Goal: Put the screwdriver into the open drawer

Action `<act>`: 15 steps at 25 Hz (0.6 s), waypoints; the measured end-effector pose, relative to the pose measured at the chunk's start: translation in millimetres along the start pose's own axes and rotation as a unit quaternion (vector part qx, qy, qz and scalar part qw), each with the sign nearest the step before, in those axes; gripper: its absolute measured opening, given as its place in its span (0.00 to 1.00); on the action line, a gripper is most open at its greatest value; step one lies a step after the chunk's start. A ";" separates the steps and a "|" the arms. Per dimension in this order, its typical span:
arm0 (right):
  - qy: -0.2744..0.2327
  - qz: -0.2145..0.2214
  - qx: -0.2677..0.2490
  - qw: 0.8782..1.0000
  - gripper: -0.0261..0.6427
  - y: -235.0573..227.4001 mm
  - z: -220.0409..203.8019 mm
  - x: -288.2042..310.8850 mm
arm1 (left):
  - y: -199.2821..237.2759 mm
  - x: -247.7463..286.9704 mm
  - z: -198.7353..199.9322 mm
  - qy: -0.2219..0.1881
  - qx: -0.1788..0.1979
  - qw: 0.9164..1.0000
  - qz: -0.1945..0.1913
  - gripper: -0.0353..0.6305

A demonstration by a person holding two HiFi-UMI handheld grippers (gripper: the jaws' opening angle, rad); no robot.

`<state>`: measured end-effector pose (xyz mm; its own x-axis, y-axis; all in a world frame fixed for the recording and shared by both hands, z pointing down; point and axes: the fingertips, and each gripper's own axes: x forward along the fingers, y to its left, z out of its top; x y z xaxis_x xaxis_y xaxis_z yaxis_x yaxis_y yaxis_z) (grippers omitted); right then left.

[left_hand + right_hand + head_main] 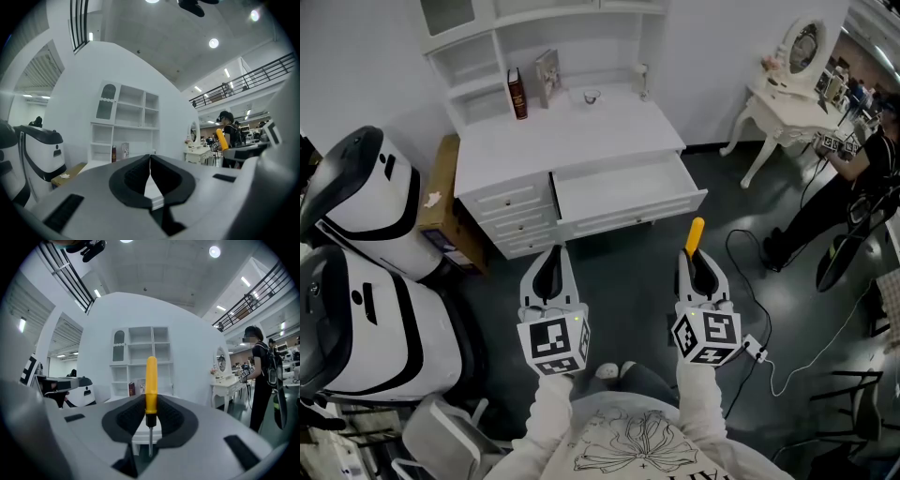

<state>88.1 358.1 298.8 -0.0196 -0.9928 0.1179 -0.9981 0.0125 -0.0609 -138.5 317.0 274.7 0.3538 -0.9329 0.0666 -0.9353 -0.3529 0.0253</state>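
Your right hand-held gripper (pixel 698 267) clamps the screwdriver (pixel 695 234) handle-first, ready for the drawer (pixel 623 187) at 11 o'clock. The left hand-held gripper (pixel 551 270) is closed on nothing.

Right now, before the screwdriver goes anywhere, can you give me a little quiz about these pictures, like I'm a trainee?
1. True or false: the left tool is holding the screwdriver.
2. Pick one: the screwdriver's handle is A) red, B) yellow, C) blue.
3. Short answer: is the screwdriver inside the open drawer yet?

Key:
1. False. The right tool grips it, and the left tool's jaws are together on nothing.
2. B.
3. No. It is held in front of the drawer.
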 end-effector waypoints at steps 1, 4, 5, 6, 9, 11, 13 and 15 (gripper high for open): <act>0.001 -0.001 0.001 1.000 0.15 0.8 -0.6 0.4 | 1.2 0.2 -1.0 0.001 0.000 1.000 -0.001 0.06; 0.002 -0.001 0.002 1.000 0.15 4.7 -2.4 5.4 | 5.3 3.6 -4.8 0.005 0.001 1.000 -0.003 0.06; 0.002 0.000 0.001 1.000 0.15 6.3 -3.0 8.2 | 6.5 5.6 -6.2 0.006 0.001 1.000 -0.003 0.06; 0.003 0.001 0.000 1.000 0.15 7.8 -3.7 11.5 | 7.4 7.9 -7.6 0.008 0.001 1.000 -0.003 0.06; 0.008 0.008 -0.004 1.000 0.15 11.7 -4.8 23.7 | 11.1 16.3 -9.8 0.011 0.001 1.000 -0.002 0.06; 0.010 0.013 -0.005 1.000 0.15 12.0 -5.4 33.6 | 13.8 24.1 -11.0 0.012 0.000 1.000 0.001 0.06; 0.011 0.017 -0.004 1.000 0.15 9.5 -5.9 46.3 | 16.3 34.9 -12.2 0.013 0.000 1.000 0.006 0.06; 0.012 0.022 -0.004 1.000 0.15 6.4 -6.6 62.3 | 19.5 48.6 -13.3 0.013 0.001 1.000 0.012 0.06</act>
<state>80.2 297.1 312.3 -0.0657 -0.9882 0.1383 -0.9966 0.0580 -0.0589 -139.5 265.7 291.6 0.3316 -0.9388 0.0934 -0.9434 -0.3311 0.0211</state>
